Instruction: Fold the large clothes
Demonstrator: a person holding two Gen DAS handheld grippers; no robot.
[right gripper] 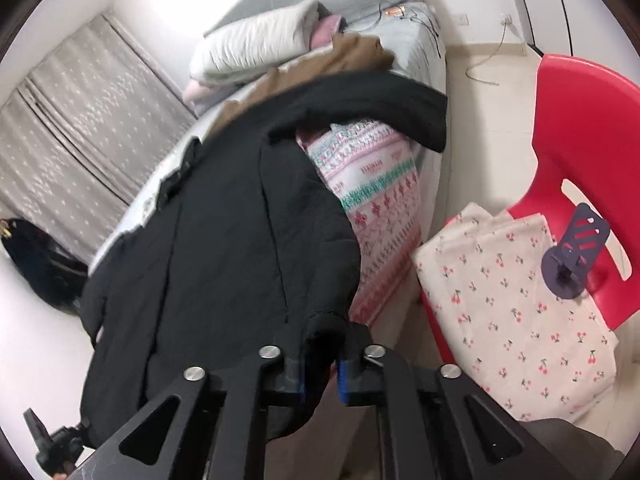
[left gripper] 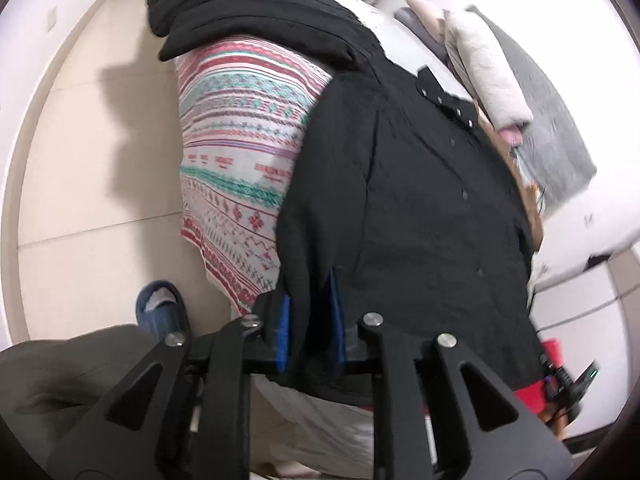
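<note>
Coat (left gripper: 400, 208) = large black garment, spread lengthwise on the bed (right gripper: 404, 40), over a patterned blanket (left gripper: 240, 168). Near hem hangs off the bed edge toward us. One sleeve lies across the blanket at the far end.

L gripper (left gripper: 310, 320): jaws narrow, pinching the hem edge between the blue pads (left gripper: 285, 332). R gripper (right gripper: 320, 364): jaws narrow too, closed on a bunched fold of coat, prob. a cuff or hem corner; can't tell which.

Step in hand, our judgement: hem gripped at two points, ready to carry it up over the body for a crosswise fold.

To do it well:
- Pull the two grips apart first so the hem is taut, no sag between them.
- Lift both together, same height, so the fold line runs square to the coat's length.
- Carry toward the collar, lay down flat, release only once cloth rests on cloth.
- Far sleeve looks untucked; prob. better folded in before or it will bulge.
- Padded fabric looks thick, so expect spring-back; press after laying.

Pose: both grippers low at the near bed edge, pointing along the coat toward the pillows (right gripper: 256, 40). L at the blanket side per its view, R beside the red chair (right gripper: 580, 120). R grip looks rolled, cloth twisted in it.
</note>
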